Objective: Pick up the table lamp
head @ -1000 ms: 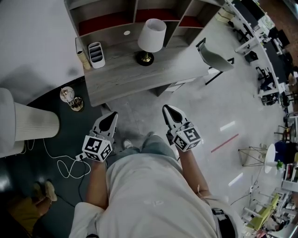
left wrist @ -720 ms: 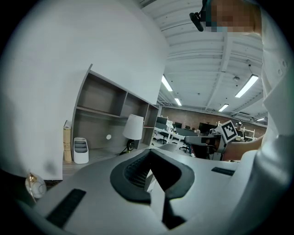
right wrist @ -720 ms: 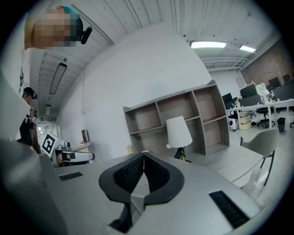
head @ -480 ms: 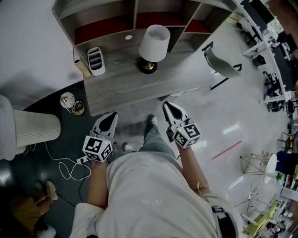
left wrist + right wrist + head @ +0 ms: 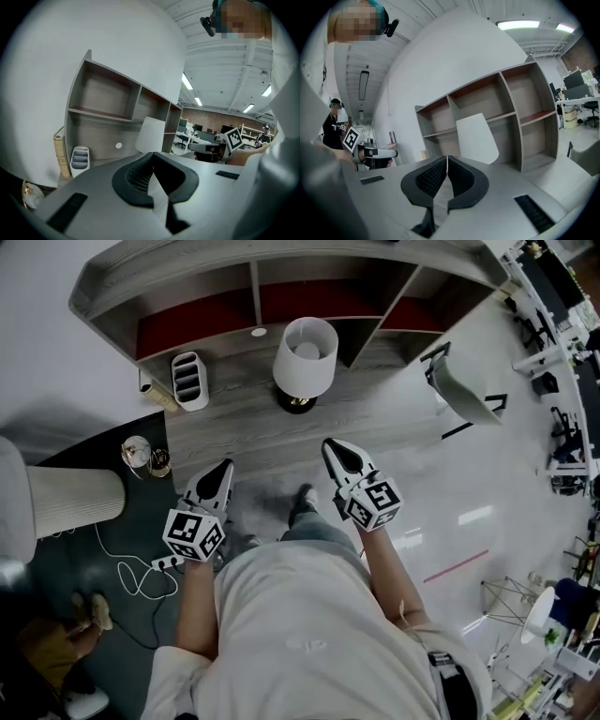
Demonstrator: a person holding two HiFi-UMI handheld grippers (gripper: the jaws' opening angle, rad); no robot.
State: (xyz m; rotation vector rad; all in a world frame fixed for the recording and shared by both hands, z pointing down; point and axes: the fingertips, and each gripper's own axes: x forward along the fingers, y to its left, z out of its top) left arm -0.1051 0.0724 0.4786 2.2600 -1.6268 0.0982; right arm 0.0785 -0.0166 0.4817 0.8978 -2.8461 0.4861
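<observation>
The table lamp (image 5: 305,357), with a white shade and a dark, brassy base, stands on the grey wooden desk (image 5: 244,432) in front of the shelf unit. Its shade also shows in the left gripper view (image 5: 150,135) and in the right gripper view (image 5: 476,137), ahead of the jaws. My left gripper (image 5: 221,472) is shut and empty at the desk's near edge, left of the lamp. My right gripper (image 5: 337,450) is shut and empty too, at the near edge just right of the lamp. Neither touches the lamp.
A white organiser (image 5: 190,380) and a book or roll (image 5: 157,395) stand at the desk's left. A grey chair (image 5: 464,395) sits right of the desk. A ribbed white cylinder (image 5: 70,498), a small glass lamp (image 5: 141,454) and a white cable (image 5: 131,568) lie on the dark floor to the left.
The person has walked up to the desk. Both shut grippers have come from over the floor to the desk's near edge, closer to the lamp.
</observation>
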